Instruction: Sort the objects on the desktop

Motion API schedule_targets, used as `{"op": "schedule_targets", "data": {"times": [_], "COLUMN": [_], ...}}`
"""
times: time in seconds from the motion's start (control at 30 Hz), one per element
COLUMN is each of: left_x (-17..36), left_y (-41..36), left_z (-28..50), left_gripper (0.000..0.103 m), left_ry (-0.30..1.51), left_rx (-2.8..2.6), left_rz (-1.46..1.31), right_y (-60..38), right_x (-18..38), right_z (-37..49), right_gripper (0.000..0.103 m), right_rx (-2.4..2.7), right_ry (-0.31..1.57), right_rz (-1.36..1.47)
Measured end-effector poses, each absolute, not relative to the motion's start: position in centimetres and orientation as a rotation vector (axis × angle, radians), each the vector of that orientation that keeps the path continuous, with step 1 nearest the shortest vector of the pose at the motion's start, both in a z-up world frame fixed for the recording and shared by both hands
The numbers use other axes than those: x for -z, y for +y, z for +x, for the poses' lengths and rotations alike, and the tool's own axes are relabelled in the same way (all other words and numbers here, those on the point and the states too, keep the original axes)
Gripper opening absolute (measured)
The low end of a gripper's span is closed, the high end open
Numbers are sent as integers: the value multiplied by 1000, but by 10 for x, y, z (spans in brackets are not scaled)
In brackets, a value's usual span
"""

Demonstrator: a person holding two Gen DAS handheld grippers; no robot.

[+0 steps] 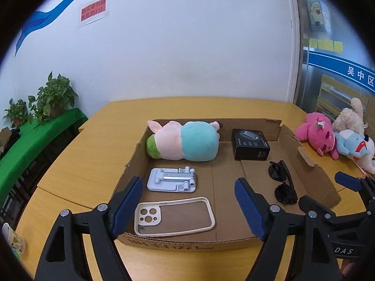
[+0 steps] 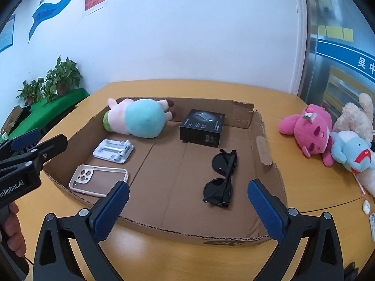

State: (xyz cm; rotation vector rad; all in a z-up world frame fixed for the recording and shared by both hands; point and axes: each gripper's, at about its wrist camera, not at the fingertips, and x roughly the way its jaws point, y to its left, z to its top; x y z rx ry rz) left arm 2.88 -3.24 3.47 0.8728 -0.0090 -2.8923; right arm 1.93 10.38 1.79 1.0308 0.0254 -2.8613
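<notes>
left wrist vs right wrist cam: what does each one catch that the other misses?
Only left wrist: a paper cup at the table's near left edge.

Only right wrist: a small white item on the table at far right, and the hand holding the left gripper.

Both: cardboard tray with plush toy, black box, phone stand, phone case, sunglasses; loose plush pile to the right.

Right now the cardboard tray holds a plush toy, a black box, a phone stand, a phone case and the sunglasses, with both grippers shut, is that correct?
Not quite: the left gripper and right gripper are both open and empty, as each wrist view shows. The tray contents are as you listed.
</notes>
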Motion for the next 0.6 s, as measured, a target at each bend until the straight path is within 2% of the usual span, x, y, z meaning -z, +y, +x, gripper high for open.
{"op": "schedule_targets", "data": {"times": [0.6], "left_x": [-28], "left_y": [-26], "left_z": [38], "left_gripper": [81], "left_ry": [-63], "left_rx": [2893], "left_rz": [846], "right_y": [107], "right_x": [-12], "right_z": [27], "right_gripper": [103], "right_rx": [2870], "right_ry": [-49], "right_rz": [1031]}}
